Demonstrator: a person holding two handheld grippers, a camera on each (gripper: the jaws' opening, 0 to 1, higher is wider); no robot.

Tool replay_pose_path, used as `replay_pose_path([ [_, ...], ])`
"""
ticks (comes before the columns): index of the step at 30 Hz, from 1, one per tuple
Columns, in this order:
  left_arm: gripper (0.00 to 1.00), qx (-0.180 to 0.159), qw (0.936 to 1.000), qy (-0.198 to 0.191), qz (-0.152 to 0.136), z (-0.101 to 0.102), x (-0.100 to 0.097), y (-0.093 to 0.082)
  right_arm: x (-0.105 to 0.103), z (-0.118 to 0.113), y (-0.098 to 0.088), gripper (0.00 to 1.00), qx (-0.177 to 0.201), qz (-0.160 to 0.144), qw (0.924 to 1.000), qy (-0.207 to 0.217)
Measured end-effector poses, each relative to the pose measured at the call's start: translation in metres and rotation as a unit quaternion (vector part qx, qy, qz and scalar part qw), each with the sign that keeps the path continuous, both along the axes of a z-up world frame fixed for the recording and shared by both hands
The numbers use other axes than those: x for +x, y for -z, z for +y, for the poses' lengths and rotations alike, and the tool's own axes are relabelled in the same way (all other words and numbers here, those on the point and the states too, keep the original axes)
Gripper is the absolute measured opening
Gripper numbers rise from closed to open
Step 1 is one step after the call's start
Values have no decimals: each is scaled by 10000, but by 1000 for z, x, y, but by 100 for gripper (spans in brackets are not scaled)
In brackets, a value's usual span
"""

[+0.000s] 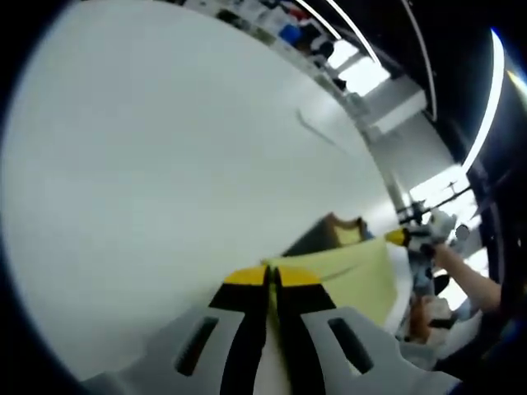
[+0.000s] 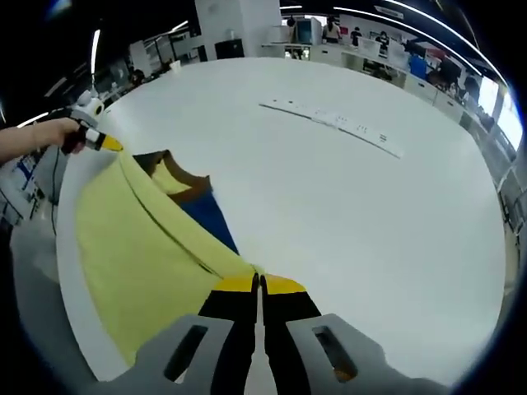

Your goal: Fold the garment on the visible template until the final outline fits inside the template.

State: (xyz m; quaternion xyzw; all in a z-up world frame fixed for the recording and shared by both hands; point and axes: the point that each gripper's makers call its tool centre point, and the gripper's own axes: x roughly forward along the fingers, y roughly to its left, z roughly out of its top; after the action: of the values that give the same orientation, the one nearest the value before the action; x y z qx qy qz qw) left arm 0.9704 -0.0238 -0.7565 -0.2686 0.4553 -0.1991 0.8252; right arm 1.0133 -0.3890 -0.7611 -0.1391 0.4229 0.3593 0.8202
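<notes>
A yellow garment [image 2: 140, 247] with a brown collar [image 2: 177, 177] and a dark blue part [image 2: 206, 218] lies at the near edge of a white table [image 2: 346, 214]. My right gripper [image 2: 259, 284] is shut on one end of its yellow edge. The left gripper [image 2: 111, 146], held by a hand [image 2: 37, 136], pinches the other end, so the edge runs taut between them. In the left gripper view, my left gripper [image 1: 269, 276] is shut on the yellow garment [image 1: 354, 267], with the right gripper [image 1: 394, 238] at its far end and the collar [image 1: 346, 226] behind.
A long white strip [image 2: 329, 119] lies on the table further in, also faint in the left gripper view as a strip [image 1: 317, 132]. Desks and shelves [image 2: 387, 53] stand beyond the far edge. The table's near rim [image 2: 70, 288] runs beside the garment.
</notes>
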Motion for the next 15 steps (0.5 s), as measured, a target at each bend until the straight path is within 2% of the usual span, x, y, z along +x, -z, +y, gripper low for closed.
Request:
replay_pose_path([
  [9,0,190,9998,43,59,-1,3,8,2,-2,7,2,-69,34,10000,24],
  [15,0,179,9998,5,60,-1,5,8,3,-2,10,3,-63,66,9999,64],
])
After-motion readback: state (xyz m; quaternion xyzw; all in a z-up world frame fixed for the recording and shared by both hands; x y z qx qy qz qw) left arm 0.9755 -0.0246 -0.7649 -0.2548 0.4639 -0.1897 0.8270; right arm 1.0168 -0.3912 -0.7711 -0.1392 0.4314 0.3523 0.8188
